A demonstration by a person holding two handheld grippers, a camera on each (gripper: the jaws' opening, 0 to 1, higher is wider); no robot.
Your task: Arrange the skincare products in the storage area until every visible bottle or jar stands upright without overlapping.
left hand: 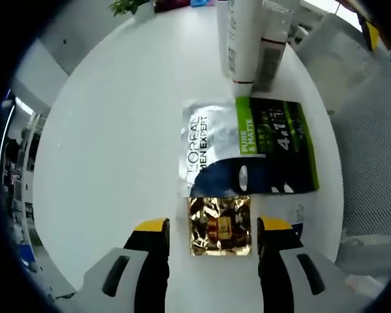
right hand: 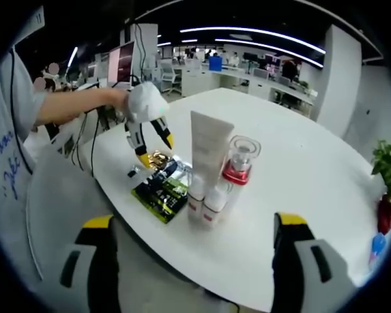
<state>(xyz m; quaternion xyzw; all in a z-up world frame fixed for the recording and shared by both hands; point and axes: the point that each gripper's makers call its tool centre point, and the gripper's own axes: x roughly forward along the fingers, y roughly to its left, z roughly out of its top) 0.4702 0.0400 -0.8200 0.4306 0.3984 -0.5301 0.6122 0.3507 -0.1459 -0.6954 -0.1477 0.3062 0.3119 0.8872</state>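
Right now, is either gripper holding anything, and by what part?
Nothing is held. The left gripper is open, jaws either side of the gold sachet lying flat on the table, not closed on it. The right gripper is open in mid-air.

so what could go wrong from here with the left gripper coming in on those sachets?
The gold sachet lies flat between the open left gripper jaws; closing may just slide it instead of pinching it.

Its top edge meets the larger face-mask sachet, so a grab could drag both.

The white tubes and clear bottle stand upright close behind the sachets; a push forward might topple them.
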